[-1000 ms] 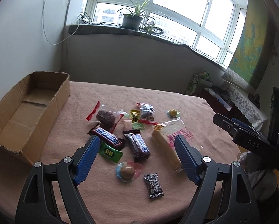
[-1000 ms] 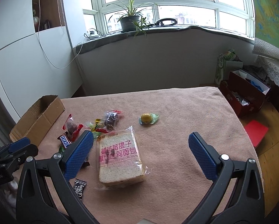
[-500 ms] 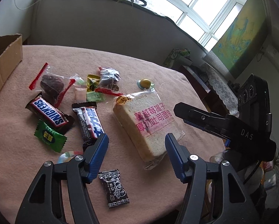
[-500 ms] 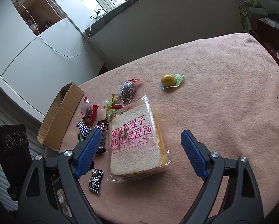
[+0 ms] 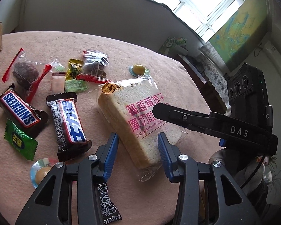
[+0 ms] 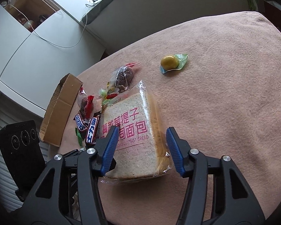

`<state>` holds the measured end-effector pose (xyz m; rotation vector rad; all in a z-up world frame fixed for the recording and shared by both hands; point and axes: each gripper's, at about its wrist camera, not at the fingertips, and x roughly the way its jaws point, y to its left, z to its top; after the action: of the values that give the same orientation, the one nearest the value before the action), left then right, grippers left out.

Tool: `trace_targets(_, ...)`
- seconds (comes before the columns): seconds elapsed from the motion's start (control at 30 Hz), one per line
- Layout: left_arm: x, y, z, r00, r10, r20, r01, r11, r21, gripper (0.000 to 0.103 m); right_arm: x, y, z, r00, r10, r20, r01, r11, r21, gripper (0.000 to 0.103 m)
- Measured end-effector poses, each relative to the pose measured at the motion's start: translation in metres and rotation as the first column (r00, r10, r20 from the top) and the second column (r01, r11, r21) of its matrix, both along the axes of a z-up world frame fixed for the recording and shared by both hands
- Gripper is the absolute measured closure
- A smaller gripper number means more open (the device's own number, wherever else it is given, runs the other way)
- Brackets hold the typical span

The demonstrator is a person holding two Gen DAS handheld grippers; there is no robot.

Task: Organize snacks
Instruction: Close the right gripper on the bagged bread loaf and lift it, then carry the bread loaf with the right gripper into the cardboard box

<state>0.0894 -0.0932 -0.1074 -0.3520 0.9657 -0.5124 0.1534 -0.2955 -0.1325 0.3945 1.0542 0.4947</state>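
Observation:
A clear-wrapped pack of sliced bread (image 5: pixel 136 112) with pink lettering lies on the pink tablecloth. My left gripper (image 5: pixel 137 150) straddles the bread's near corner. Its jaws are closing, and a thin gap still shows at each blue pad. My right gripper (image 6: pixel 142 144) straddles the near end of the same bread (image 6: pixel 132 131). Its jaws are closing too, and the right pad stands just clear of the crust. One of the right gripper's black fingers (image 5: pixel 178 116) crosses over the bread in the left wrist view.
Left of the bread lie a Snickers bar (image 5: pixel 20 110), a blue-and-white chocolate bar (image 5: pixel 69 120), a green candy (image 5: pixel 20 142), a black candy (image 5: pixel 106 204) and clear snack packs (image 5: pixel 25 73). A yellow candy (image 6: pixel 170 61) sits apart. An open cardboard box (image 6: pixel 59 110) stands at the table's left edge.
Both grippers have dropped and tilted down toward the bread. Their jaws have narrowed from wide open and now flank the pack.

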Motion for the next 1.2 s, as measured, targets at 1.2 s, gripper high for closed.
trace_targets(1.2,-0.046,0.166,0.069,0.907,0.332,0.258,-0.347,0.938,0.012,0.063,-0.006,0.215,0.1,0.918,0.338,0.206,-0.339,0.94,-0.031,0.059)
